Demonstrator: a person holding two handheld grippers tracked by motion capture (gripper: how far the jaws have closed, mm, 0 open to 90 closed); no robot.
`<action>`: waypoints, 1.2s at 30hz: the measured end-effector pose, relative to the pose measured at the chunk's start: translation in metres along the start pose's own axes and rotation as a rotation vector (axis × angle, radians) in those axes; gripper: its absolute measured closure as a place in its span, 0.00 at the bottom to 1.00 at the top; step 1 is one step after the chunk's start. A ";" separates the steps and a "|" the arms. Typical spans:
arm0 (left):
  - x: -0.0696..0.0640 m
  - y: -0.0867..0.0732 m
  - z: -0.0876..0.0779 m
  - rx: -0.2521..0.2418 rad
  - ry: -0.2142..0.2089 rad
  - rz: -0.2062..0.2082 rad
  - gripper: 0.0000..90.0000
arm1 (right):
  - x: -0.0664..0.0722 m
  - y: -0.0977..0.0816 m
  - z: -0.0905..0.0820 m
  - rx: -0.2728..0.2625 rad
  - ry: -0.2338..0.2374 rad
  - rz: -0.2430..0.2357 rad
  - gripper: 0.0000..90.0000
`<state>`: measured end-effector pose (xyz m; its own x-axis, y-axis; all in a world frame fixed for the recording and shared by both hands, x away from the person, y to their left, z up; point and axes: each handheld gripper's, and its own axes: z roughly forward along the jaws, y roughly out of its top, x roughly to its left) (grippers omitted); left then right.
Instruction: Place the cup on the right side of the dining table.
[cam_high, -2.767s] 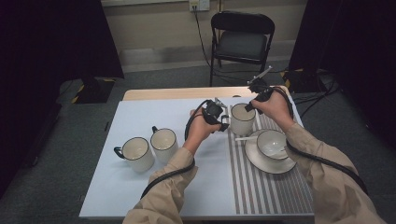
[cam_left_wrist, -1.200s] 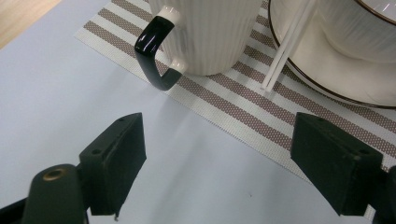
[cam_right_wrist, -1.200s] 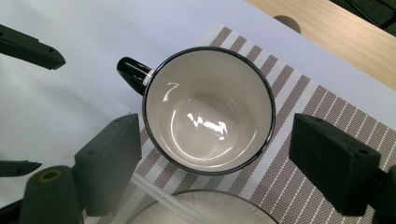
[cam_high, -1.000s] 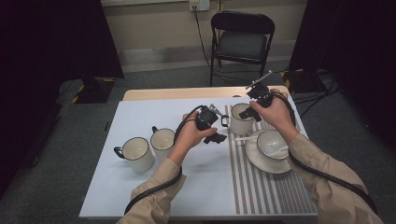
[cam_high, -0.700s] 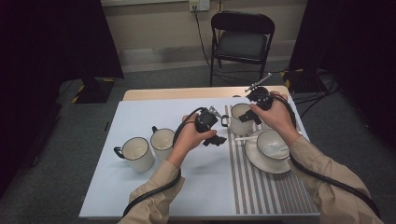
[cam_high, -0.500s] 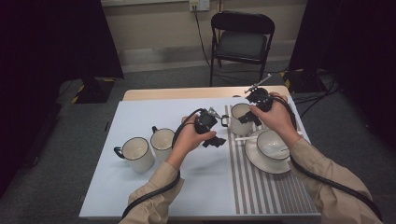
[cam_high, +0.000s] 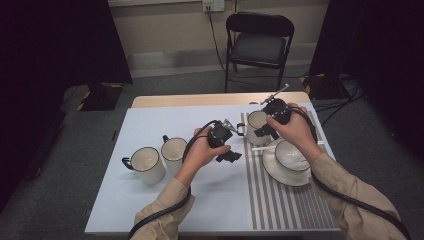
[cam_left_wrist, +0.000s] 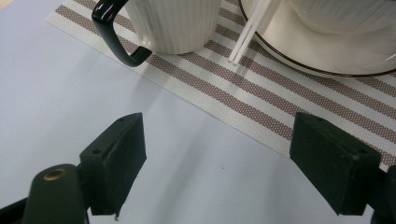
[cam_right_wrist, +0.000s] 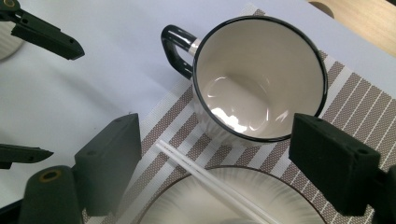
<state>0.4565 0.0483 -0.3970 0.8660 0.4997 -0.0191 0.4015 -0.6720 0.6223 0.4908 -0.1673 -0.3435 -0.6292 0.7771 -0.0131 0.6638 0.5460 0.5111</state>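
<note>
Pale blue covering spreads over the table (cam_high: 150, 200), and on its right part lies the striped placemat (cam_high: 285, 200), taken here as the landmark. At the far left corner of the placemat stands the mug (cam_high: 256, 121), cream with a dark rim and a black handle that juts off the mat edge over the blue surface; the right gripper view shows it upright and empty. Nearer the person on the same placemat sits a plate (cam_high: 272, 170) bearing a bowl (cam_high: 291, 154), with white chopsticks (cam_right_wrist: 210, 182) resting on the plate's rim beside the mug. Well off the placemat to the left stand two more cups (cam_high: 146, 163), close together. The right gripper (cam_high: 265, 131) hangs just above the mug, its jaws apart and clear of the rim and wall, so nothing is gripped. The left gripper (cam_high: 229, 155) hovers low over the blue covering just left of the placemat's edge, jaws wide apart and empty, pointed toward the mug's handle (cam_left_wrist: 116, 39). The step in hand appears to be the approach to the mug before any grasp. The next move probably calls for lowering the right jaws so that one pad passes inside the rim and the other outside the wall, then closing, while keeping clear of the chopsticks and plate.
</note>
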 end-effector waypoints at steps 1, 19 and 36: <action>-0.001 -0.001 0.000 -0.002 -0.004 -0.001 0.20 | 0.001 0.000 0.000 -0.001 0.000 -0.001 0.18; -0.005 -0.011 -0.008 -0.007 -0.012 -0.013 0.20 | 0.023 -0.001 0.002 0.003 0.022 -0.051 0.18; -0.015 -0.026 -0.012 -0.006 -0.026 -0.011 0.20 | 0.033 -0.008 0.004 -0.001 0.052 -0.071 0.18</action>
<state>0.4297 0.0647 -0.4039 0.8691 0.4925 -0.0460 0.4092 -0.6635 0.6263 0.4660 -0.1445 -0.3514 -0.6951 0.7189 -0.0051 0.6161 0.5993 0.5112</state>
